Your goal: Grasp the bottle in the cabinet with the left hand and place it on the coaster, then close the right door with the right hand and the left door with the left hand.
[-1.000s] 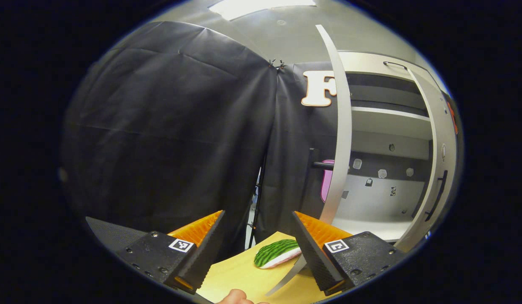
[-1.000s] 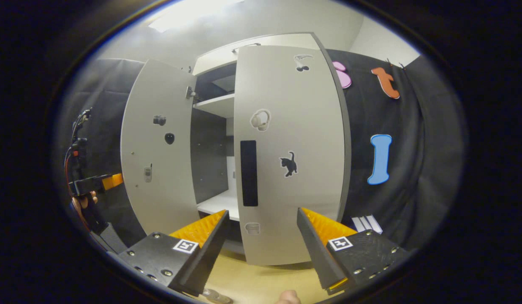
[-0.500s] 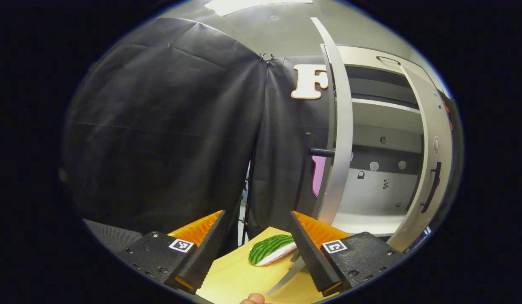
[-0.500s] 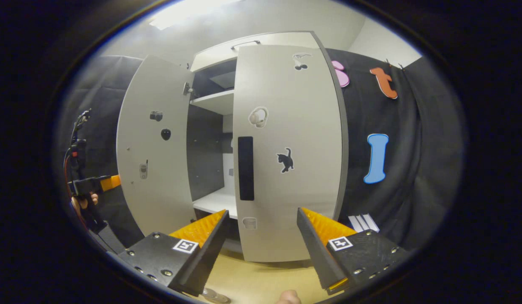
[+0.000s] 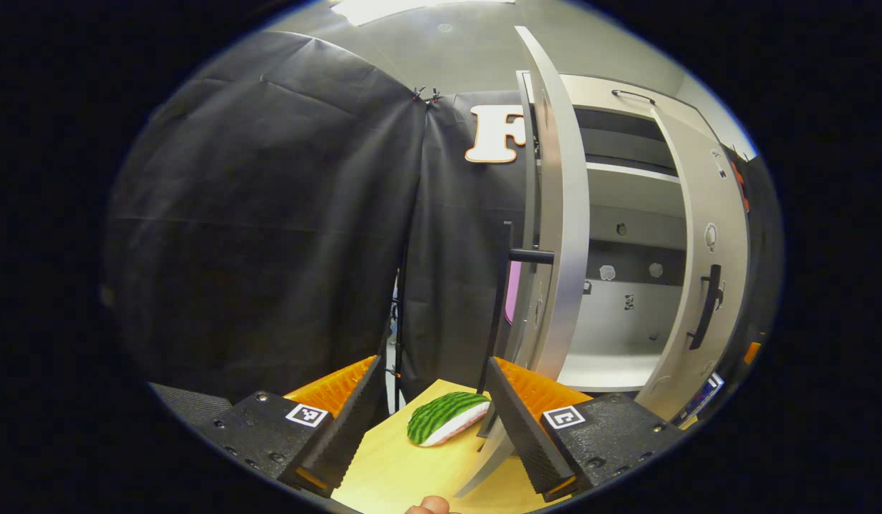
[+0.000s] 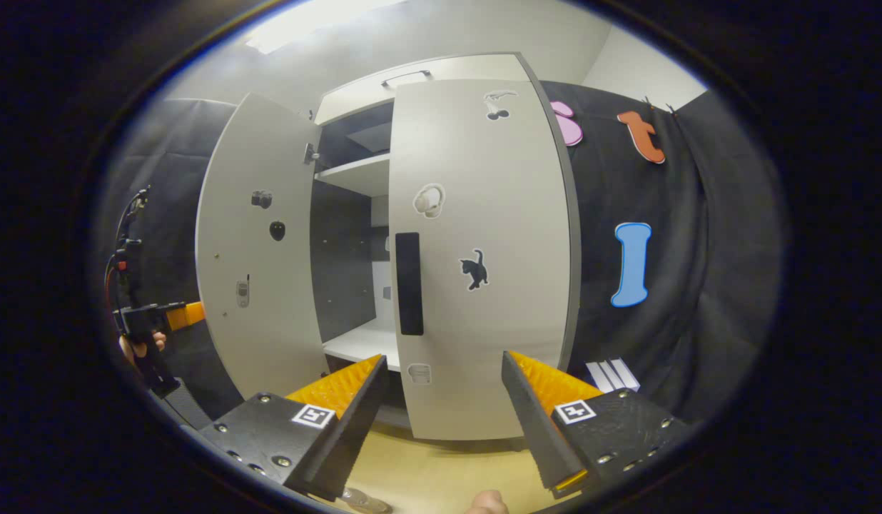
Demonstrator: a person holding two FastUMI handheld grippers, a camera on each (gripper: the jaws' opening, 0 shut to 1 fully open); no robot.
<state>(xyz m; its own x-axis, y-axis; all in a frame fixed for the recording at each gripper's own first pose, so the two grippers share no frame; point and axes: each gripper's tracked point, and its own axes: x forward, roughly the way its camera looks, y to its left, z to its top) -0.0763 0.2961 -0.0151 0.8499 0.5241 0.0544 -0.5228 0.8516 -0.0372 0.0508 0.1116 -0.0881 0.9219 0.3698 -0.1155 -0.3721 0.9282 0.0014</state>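
Note:
In the left gripper view my left gripper (image 5: 430,410) is open and holds nothing, low over the yellow table (image 5: 405,471). A watermelon-patterned coaster (image 5: 444,426) lies on the table between its fingers, farther off, with nothing on it. Behind the coaster stands the cabinet's left door (image 5: 559,235), seen edge-on and open, with its black handle (image 5: 530,255). In the right gripper view my right gripper (image 6: 437,403) is open in front of the right door (image 6: 484,285), which stands nearly closed. The left door (image 6: 259,250) is swung wide. My left gripper (image 6: 177,314) shows beside it, held by a hand. I see no bottle on the lower shelf (image 5: 612,360).
The booth's black cloth hangs close on the left and behind the cabinet. White strips (image 6: 612,375) lie at the foot of the cloth to the right of the cabinet. A small round shiny thing (image 6: 362,501) lies at the table's near edge.
The left gripper has turned toward the cabinet: the left door's edge and the coaster slid left in its view. The right door sits slightly farther from the right gripper. Both grippers stay open.

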